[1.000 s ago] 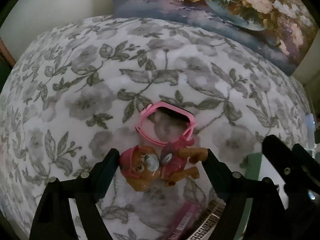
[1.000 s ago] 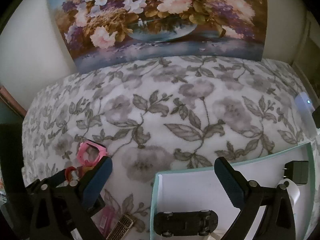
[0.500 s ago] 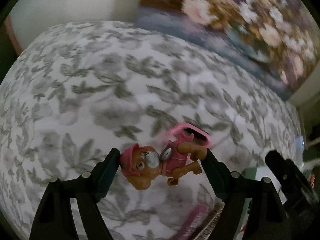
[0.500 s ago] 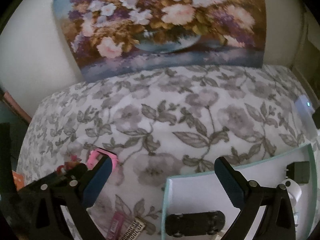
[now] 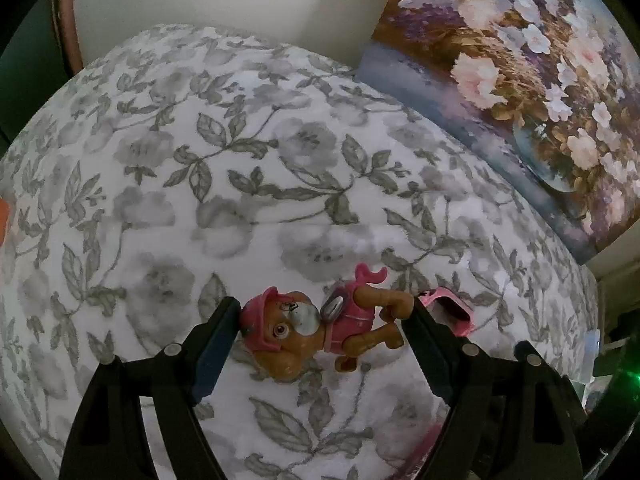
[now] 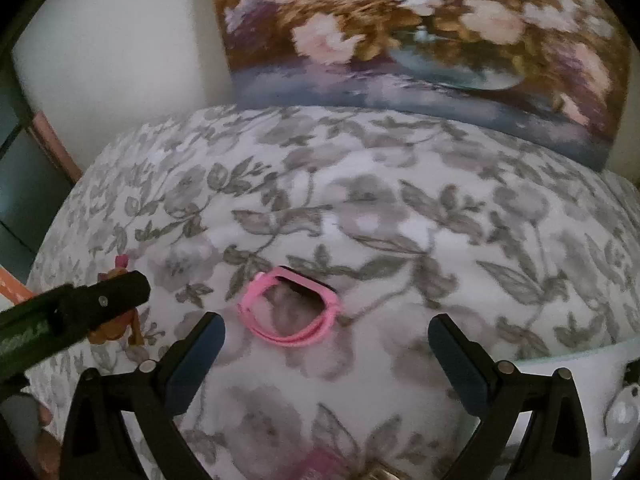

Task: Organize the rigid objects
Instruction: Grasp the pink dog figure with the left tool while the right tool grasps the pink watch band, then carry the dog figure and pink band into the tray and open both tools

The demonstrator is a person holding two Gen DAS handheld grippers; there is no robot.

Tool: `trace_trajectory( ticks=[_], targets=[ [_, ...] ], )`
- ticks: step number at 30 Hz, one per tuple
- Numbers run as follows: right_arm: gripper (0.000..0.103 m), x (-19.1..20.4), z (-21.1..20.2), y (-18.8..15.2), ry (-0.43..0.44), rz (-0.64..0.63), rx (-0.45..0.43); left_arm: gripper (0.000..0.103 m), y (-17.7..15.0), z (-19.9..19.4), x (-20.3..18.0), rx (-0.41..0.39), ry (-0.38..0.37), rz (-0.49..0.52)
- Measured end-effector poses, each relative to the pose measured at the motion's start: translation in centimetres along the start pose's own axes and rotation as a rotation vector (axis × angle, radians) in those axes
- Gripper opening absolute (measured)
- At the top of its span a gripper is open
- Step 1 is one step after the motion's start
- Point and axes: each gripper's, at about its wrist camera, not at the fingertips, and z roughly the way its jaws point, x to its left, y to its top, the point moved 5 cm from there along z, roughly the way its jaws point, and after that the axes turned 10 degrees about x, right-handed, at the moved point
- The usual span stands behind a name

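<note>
Clamped between the left gripper's [image 5: 322, 326] two pads is a toy dog figurine [image 5: 316, 330] in a pink cap and vest, held sideways above the grey floral bedspread [image 5: 240, 184], with a pink smartwatch [image 5: 450, 310] peeking out past the pad at 3 o'clock. Right gripper [image 6: 326, 338] stands wide with nothing between its fingers, the smartwatch lying on the bedspread just ahead at 12 o'clock; a light tray's [image 6: 560, 360] rim shows at 4 o'clock, and a flower painting [image 6: 420, 32] leans on the wall beyond.
</note>
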Motion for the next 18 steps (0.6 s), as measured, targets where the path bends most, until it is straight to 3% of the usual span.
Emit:
trace_trajectory(
  ticks=[6,9,13,16,18],
  targets=[
    [0.098,1.7,2.2,0.3,-0.026,-0.039,0.043,0.083,0.0,0.5,0.8,0.012,-0.007,-0.022],
    [0.086,2.1,3.0,0.3,-0.049,-0.053,0.057,0.083,0.0,0.7,1.2,0.016,-0.007,-0.030],
    [0.082,2.3,3.8,0.3,-0.066,-0.062,0.069,0.083,0.0,1.2,1.5,0.027,-0.008,-0.036],
    [0.072,2.6,3.6,0.3,-0.063,-0.071,0.063,0.083,0.0,1.4,1.7,0.032,-0.006,-0.037],
    [0.072,2.8,3.4,0.3,-0.053,-0.078,0.065,0.083,0.0,1.5,1.7,0.033,-0.005,-0.038]
  ],
)
